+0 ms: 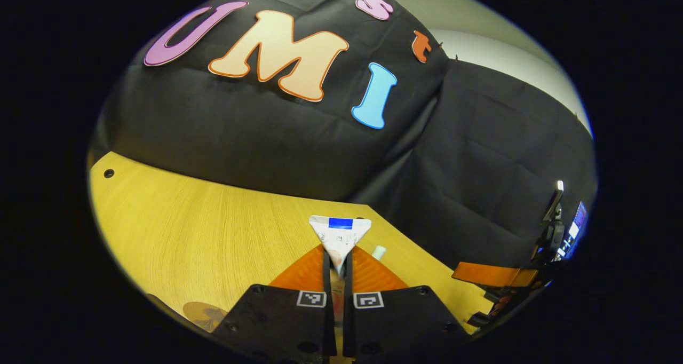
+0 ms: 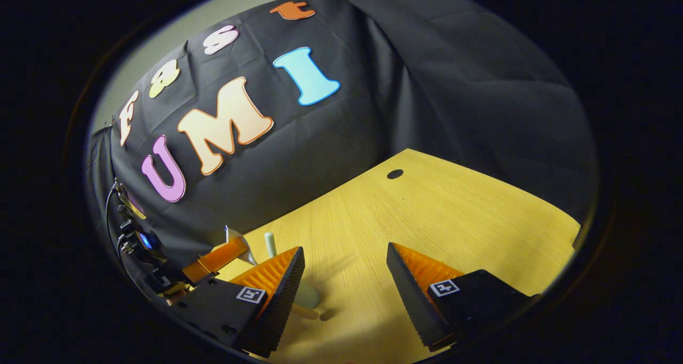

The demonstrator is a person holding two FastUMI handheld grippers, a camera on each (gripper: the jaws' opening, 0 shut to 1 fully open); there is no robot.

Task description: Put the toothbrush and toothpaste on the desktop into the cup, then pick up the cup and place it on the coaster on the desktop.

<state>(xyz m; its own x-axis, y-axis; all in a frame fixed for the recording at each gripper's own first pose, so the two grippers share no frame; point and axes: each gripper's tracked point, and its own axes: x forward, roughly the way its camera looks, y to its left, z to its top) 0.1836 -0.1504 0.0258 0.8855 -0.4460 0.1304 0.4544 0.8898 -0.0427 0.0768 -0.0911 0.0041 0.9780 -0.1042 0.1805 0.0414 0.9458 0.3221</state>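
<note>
A: Right now the left gripper (image 1: 336, 278) is clamping its fingers on the toothpaste (image 1: 340, 236), the crimped tail of the tube sticking up at twelve o'clock above the tips, clear of the surface (image 1: 213, 225).

B: And the right gripper (image 2: 347, 278)?

A: Its fingers are standing wide apart, grasping nothing, hovering over bare wood.

B: So what is threatening to go wrong?

A: The tube is being pinched narrowly, near the middle of its length by the look of it. It is probably soft, so it could be pivoting or sliding between the pads as it is carried, and then missing the cup's mouth.

B: Where is the cup?

A: Hard to say. A pale green stick (image 2: 270, 245), perhaps the toothbrush, is poking up at about ten o'clock of the right fingers, partly hidden behind one of them. The two grippers are working close together there, so a bump between them is the other risk.
</note>
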